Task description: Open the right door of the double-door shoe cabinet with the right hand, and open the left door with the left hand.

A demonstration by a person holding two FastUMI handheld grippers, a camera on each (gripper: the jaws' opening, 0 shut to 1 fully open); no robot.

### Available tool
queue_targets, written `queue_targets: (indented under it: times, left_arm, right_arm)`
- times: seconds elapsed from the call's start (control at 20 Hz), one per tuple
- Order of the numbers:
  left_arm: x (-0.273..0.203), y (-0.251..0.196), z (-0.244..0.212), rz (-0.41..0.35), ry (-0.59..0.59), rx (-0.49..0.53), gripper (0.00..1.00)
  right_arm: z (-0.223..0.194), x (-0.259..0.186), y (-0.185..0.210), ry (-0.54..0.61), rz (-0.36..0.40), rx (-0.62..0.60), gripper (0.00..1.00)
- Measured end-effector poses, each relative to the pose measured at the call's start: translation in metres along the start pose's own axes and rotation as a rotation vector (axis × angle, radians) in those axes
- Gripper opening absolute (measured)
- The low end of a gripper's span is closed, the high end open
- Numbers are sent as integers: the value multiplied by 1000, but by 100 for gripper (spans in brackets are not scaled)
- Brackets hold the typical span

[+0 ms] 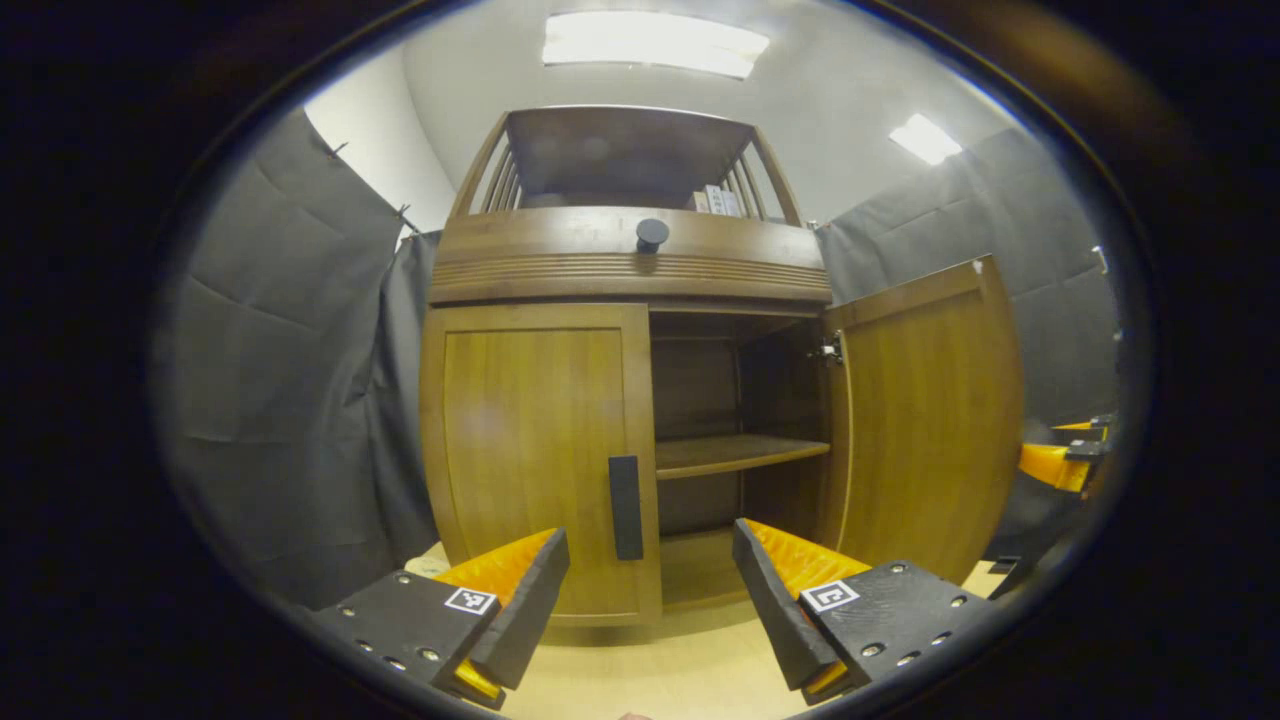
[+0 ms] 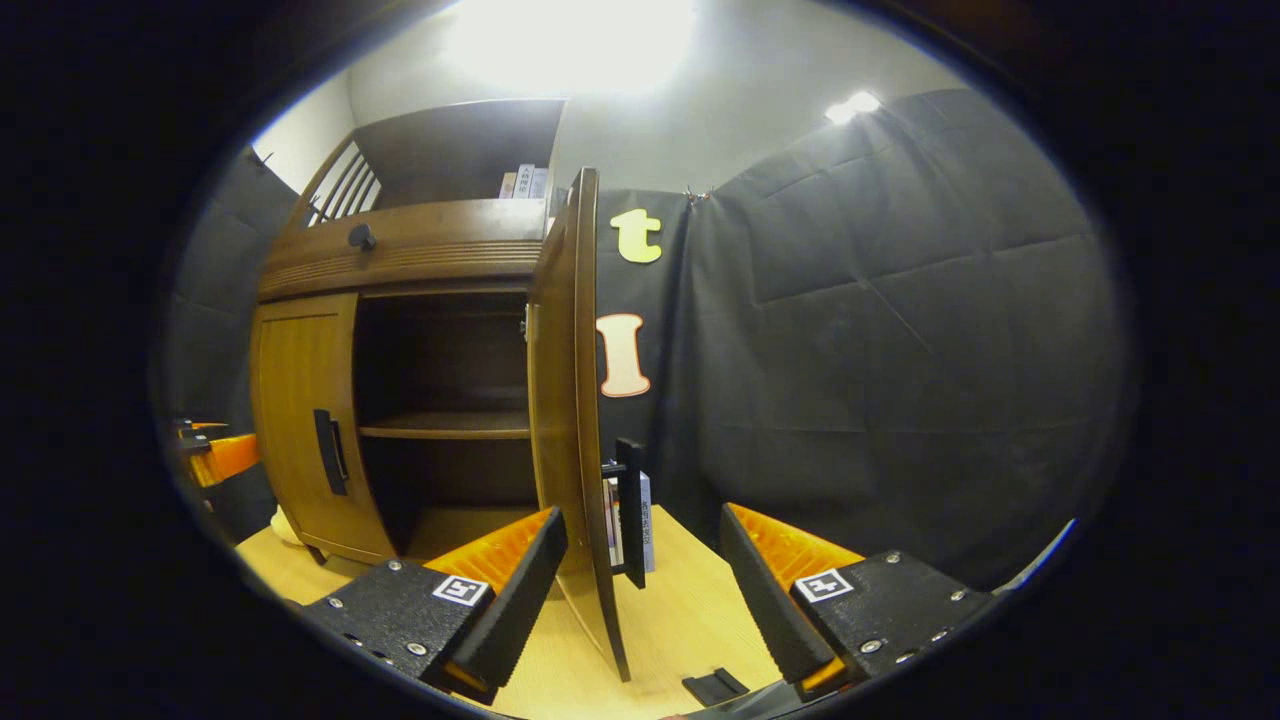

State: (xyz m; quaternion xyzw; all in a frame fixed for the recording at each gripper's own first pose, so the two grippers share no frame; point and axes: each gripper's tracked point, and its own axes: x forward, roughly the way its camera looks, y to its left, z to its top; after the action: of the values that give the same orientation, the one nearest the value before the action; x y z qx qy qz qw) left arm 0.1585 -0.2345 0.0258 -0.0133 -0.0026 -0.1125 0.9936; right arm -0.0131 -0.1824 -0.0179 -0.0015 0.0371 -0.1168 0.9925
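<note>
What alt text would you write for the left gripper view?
A wooden shoe cabinet stands with its right door swung open and its left door closed. The left tongs, open, point at the left door's dark vertical handle.

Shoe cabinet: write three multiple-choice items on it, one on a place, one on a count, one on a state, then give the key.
1. Where does the round dark knob sit?
A. On the drawer front above the doors
B. On the left door
C. On the inner shelf

2. How many doors of the shoe cabinet stand open?
A. None
B. One
C. Two

3. How do the left gripper's jaws stand?
A. Shut on the handle
B. Open, short of the left door's handle
C. Shut on nothing

Key: 1 A, the knob is centred on the band above both doors. 2 B, the right door is swung out, baring the inner shelf, while the left door lies closed. 3 B, the jaws stand apart with the handle between and beyond them.
</note>
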Motion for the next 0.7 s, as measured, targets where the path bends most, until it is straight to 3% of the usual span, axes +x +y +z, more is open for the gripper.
queue_targets:
  times: [0.05,0.15,0.7]
  left_arm:
    - [10,2,-2,3,4,1,94]
    - [30,6,-2,15,2,11,100]
    - [132,27,-23,75,0,12,100]
  right_arm:
    - [2,-4,2,-10,6,-7,95]
    - [5,-9,7,-22,18,-29,95]
    - [-15,-3,18,45,60,-20,95]
